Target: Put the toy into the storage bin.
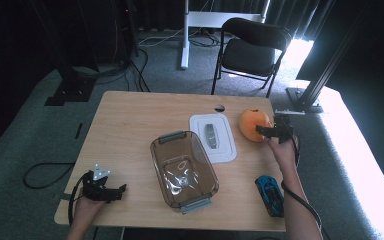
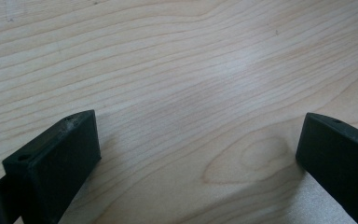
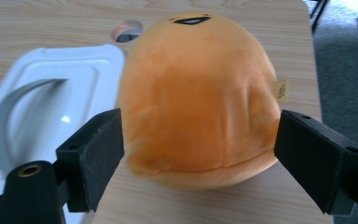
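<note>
Right gripper (image 3: 200,154) is at the orange plush toy (image 3: 200,93), fingers (image 3: 91,154) spread to either side of it and not yet clamped. The toy sits on the surface (image 1: 130,125) at the far right, just beside the white lid (image 1: 213,137). Left gripper (image 2: 198,163) rests over bare wood near the front left corner, fingers released, holding nothing. Clear container (image 1: 184,170) stands open mid-surface. Risk, as I judge it: the toy is soft and rounded, so a shallow or off-centre pinch could squeeze it out, or nudge it off the nearby edge.
</note>
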The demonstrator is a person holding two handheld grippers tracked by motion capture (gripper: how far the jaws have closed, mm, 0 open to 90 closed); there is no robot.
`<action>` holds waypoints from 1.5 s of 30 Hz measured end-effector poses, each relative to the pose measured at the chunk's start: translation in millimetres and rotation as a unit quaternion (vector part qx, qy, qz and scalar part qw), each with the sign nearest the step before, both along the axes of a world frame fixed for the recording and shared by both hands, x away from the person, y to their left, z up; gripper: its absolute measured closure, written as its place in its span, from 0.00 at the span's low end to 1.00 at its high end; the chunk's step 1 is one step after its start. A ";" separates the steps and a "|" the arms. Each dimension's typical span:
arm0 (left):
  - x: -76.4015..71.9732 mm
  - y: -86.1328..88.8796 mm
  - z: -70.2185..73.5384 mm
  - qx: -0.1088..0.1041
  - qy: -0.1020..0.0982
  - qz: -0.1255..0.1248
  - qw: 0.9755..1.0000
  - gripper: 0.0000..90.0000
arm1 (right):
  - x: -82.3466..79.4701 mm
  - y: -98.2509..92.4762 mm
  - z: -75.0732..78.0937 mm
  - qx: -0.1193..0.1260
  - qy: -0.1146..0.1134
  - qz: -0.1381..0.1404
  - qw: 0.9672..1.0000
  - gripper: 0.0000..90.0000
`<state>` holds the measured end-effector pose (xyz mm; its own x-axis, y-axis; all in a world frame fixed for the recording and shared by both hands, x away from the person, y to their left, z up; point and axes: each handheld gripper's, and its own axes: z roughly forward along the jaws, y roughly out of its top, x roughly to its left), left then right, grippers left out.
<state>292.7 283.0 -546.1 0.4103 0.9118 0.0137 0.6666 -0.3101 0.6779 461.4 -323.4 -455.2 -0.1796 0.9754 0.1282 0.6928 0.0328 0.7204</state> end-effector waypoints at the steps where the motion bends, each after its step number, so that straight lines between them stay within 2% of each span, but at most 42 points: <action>1: 0.1 0.1 0.1 0.000 0.001 -0.001 1.000 0.00 | 2.7 -0.4 -0.9 0.001 0.003 -0.001 1.000 0.16; 11: -1.1 0.8 -0.6 -0.001 -0.003 -0.005 1.000 0.00 | 23.0 -2.7 -5.4 0.006 0.015 -0.013 1.000 0.15; 13: -1.6 0.5 -0.6 -0.002 -0.003 -0.003 1.000 0.00 | 26.1 -1.0 -8.6 -0.020 0.019 -0.022 0.999 0.16; 16: -1.9 0.5 -0.6 -0.002 -0.003 -0.004 1.000 0.00 | 29.8 1.4 -16.5 -0.020 0.034 -0.011 0.999 0.15; 18: -1.9 0.5 -0.6 -0.002 -0.003 -0.004 1.000 0.00 | 30.1 1.0 -19.5 -0.011 0.028 -0.012 0.999 0.15; 21: -1.9 0.6 -0.6 -0.002 -0.003 -0.004 1.000 0.00 | 29.9 2.5 -21.7 -0.013 0.025 -0.010 1.000 0.15; 23: -1.9 0.6 -0.6 -0.002 -0.003 -0.004 1.000 0.00 | 29.5 6.9 -23.5 -0.039 0.031 0.009 0.999 0.15; 25: -1.9 0.6 -0.6 -0.002 -0.003 -0.004 1.000 0.00 | 30.4 9.5 -26.7 -0.044 0.041 0.023 0.998 0.15; 26: -1.9 0.5 -0.7 -0.002 -0.003 -0.004 1.000 0.00 | 31.1 10.0 -27.8 -0.048 0.047 0.020 0.998 0.15; 29: -1.9 0.5 -0.6 -0.002 -0.003 -0.004 1.000 0.00 | 31.3 7.5 -30.7 -0.030 0.044 0.012 0.999 0.14; 38: -1.7 0.5 -0.6 -0.002 -0.003 -0.004 1.000 0.00 | 33.3 11.0 -39.9 -0.031 0.032 0.025 0.999 0.13; 41: -1.7 0.5 -0.7 -0.002 -0.003 -0.004 1.000 0.00 | 32.9 12.5 -43.0 -0.035 0.023 0.028 0.999 0.18; 43: -1.7 0.5 -0.6 -0.002 -0.003 -0.004 1.000 0.00 | 31.5 13.8 -44.0 -0.043 0.019 0.032 0.998 0.26; 45: -1.7 0.5 -0.7 -0.002 -0.003 -0.004 1.000 0.00 | 30.9 12.6 -43.6 -0.040 0.020 0.030 0.999 0.34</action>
